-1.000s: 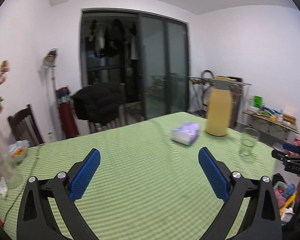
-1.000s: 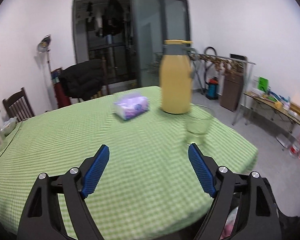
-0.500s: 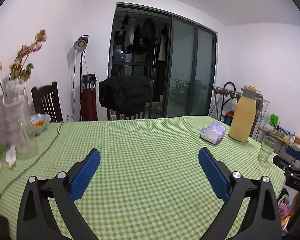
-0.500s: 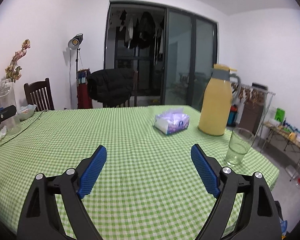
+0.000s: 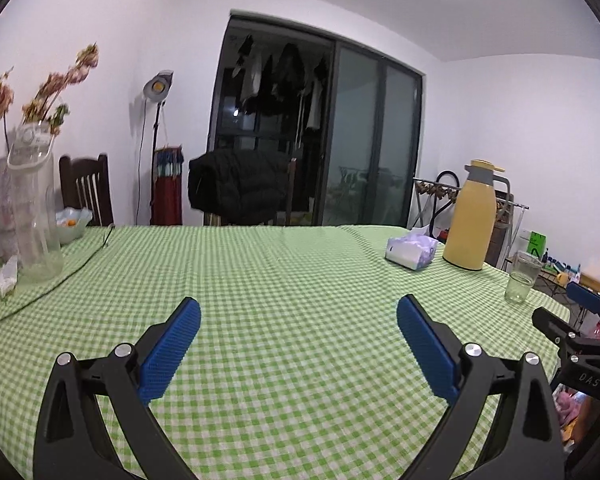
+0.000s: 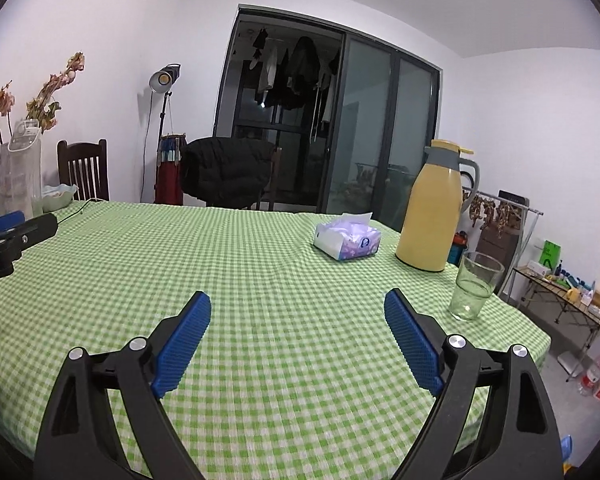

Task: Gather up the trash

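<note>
A crumpled white scrap (image 5: 6, 280) lies on the green checked tablecloth (image 5: 292, 272) at the far left, beside a clear vase (image 5: 34, 216) of dried flowers. Behind the vase stands a pale bowl (image 5: 71, 222) with orange bits inside. My left gripper (image 5: 298, 344) hovers open over the near middle of the cloth, nothing between its blue pads. My right gripper (image 6: 298, 340) is open too, over bare cloth, and its tip (image 5: 580, 320) shows at the right edge of the left wrist view. The left gripper's tip (image 6: 16, 232) appears at the left edge of the right wrist view.
A tissue pack (image 6: 348, 238), a yellow thermos jug (image 6: 432, 212) and a drinking glass (image 6: 474, 284) stand at the table's right side. A thin black cable (image 5: 60, 280) crosses the left of the cloth. Chairs, one draped with a black jacket (image 5: 240, 188), line the far edge.
Both views have rolled level and swung left, bringing the vase and the scrap into sight. Both grippers have sunk closer to the cloth. The jaws stay wide apart.
</note>
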`<state>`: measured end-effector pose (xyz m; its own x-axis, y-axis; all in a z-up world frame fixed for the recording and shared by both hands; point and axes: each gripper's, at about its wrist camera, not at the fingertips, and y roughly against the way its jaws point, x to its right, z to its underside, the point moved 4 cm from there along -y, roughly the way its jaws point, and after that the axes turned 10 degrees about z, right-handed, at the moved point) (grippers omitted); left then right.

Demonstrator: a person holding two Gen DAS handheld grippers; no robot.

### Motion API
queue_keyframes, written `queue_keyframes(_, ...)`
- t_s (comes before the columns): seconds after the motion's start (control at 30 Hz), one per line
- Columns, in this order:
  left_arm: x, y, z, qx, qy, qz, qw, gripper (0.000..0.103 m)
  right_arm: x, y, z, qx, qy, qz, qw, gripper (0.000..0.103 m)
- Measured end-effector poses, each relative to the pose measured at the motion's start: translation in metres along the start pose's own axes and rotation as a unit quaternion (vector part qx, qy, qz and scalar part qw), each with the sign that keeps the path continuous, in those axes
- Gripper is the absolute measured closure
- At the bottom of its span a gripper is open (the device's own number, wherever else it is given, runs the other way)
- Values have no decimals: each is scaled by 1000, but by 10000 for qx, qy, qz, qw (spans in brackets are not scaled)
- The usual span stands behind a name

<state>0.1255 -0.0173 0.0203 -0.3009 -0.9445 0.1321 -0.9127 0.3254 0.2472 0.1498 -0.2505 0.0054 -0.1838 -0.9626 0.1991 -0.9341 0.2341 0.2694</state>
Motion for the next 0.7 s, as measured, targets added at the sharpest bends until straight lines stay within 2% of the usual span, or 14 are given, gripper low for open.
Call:
queue_keyframes(0.17, 11, -6, 3, -103, -319, -137, 9993, 8, 13, -2, 2, -125, -255, 62, 9996, 18)
queue_keyframes(0.37, 12, -3, 0, -24, -173, -105, 9998, 8, 25, 3, 2, -171, -499, 80, 9986, 18)
queue_keyframes(0.7, 17, 4, -6, 54, -155, 0, 9999, 8, 31, 10, 5, -218, -548, 47, 9982, 18)
